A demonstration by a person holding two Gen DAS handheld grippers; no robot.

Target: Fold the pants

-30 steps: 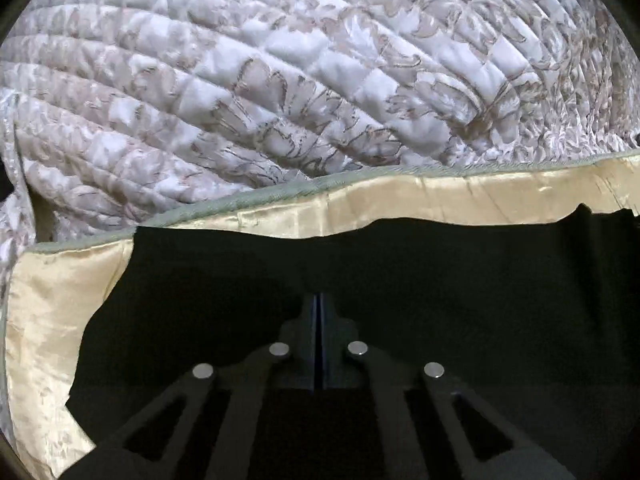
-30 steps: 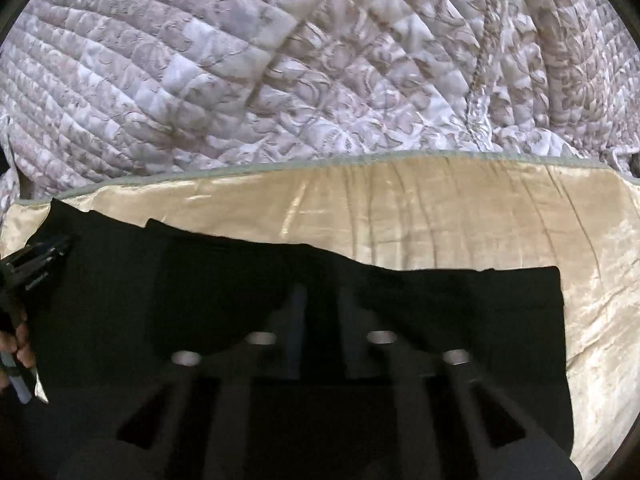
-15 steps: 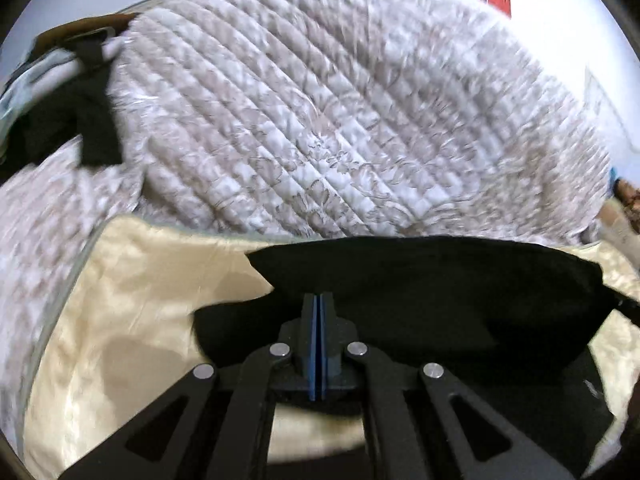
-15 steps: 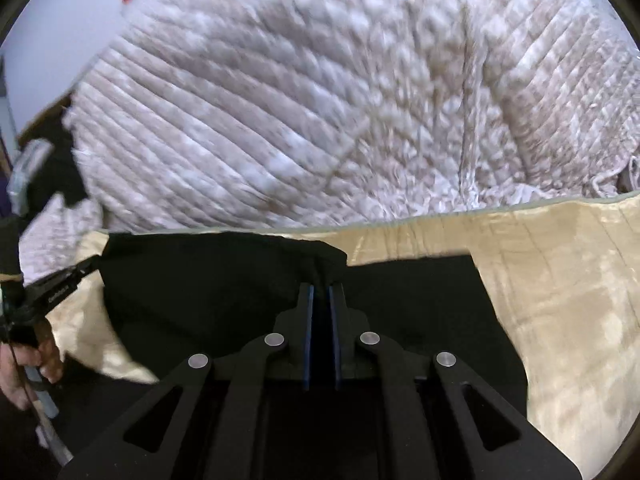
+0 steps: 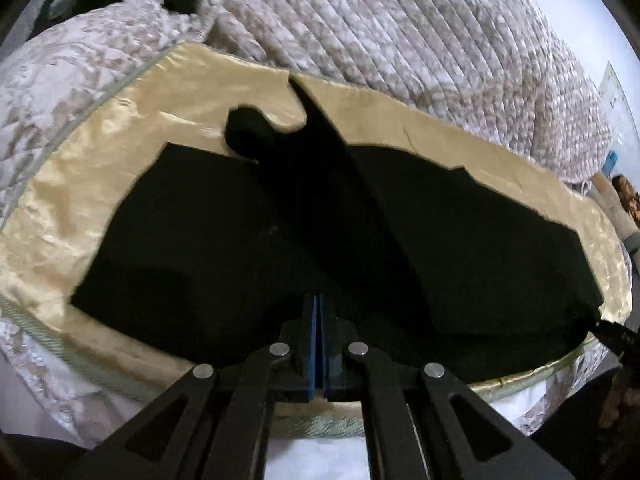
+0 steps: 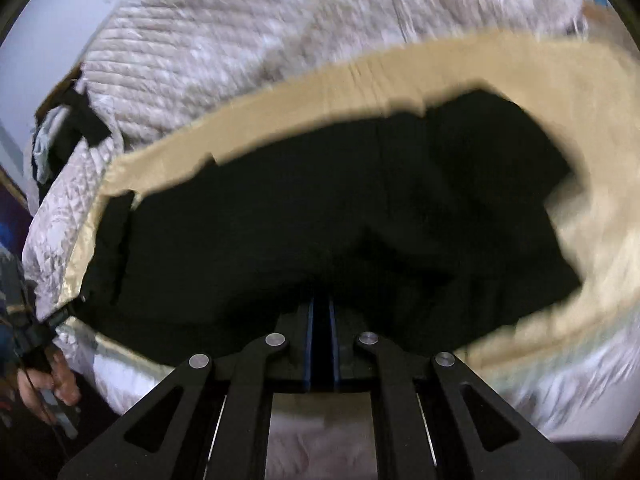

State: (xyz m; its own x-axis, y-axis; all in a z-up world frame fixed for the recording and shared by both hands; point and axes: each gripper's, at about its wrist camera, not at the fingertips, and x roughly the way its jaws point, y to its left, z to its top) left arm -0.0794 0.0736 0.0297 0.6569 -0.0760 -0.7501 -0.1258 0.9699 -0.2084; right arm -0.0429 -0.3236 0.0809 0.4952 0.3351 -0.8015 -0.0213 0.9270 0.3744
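Pants (image 5: 248, 240), black, lie spread on the cream satin sheet (image 5: 60, 216) over the quilted bedspread (image 5: 400, 32), near edge pinched by left gripper (image 5: 318, 312) and right gripper (image 6: 321, 316), fingers of both pressed together on the cloth.

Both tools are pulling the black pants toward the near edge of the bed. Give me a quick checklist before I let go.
1. Left tool shut on the pants: ok; fabric runs into its closed pads.
2. Right tool shut on the pants: ok.
3. Pants lying on the gold sheet, not the quilt: ok.
4. Pants flat: not ok; a raised fold runs from the far edge toward the left tool.
5. Far edge even: not ok; a lobe of fabric sticks out.
6. Right side smooth: cannot tell; that view is blurred.
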